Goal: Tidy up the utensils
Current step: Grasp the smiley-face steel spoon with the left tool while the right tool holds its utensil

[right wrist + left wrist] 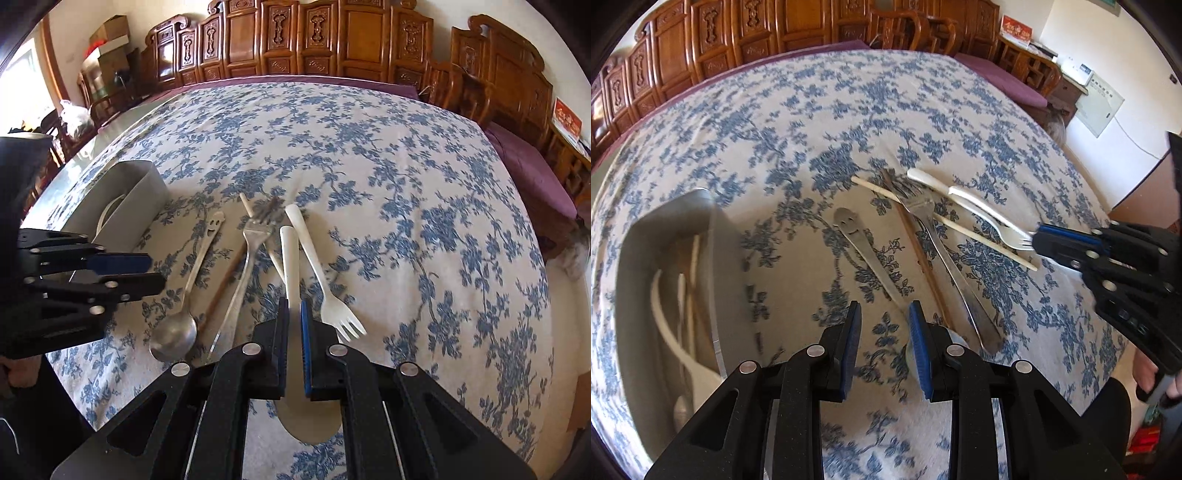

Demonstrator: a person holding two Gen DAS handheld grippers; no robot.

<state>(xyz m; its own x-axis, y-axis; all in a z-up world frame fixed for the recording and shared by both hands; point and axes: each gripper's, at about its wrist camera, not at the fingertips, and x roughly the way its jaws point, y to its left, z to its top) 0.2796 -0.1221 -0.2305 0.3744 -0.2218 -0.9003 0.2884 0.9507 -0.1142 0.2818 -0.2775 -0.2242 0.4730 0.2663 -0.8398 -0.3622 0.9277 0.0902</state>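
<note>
My right gripper (pixel 294 314) is shut on a white plastic spoon (pixel 289 254), its bowl under the fingers. Beside it lie a white plastic fork (pixel 317 273), a metal fork (pixel 245 266), a metal smiley-handled spoon (pixel 192 291), a brown chopstick (pixel 221 288) and a pale chopstick (pixel 245 203). My left gripper (pixel 882 314) is open just above the metal spoon's handle (pixel 864 251). The grey holder (pixel 665 258) at the left holds white and metal utensils. The right gripper (pixel 1052 243) shows in the left wrist view, and the left gripper (pixel 140 269) in the right wrist view.
A blue-floral tablecloth (pixel 369 166) covers the table. A purple cloth edge (pixel 524 166) and carved wooden cabinets (pixel 314 40) lie beyond. The grey holder (pixel 125 206) stands left of the utensils.
</note>
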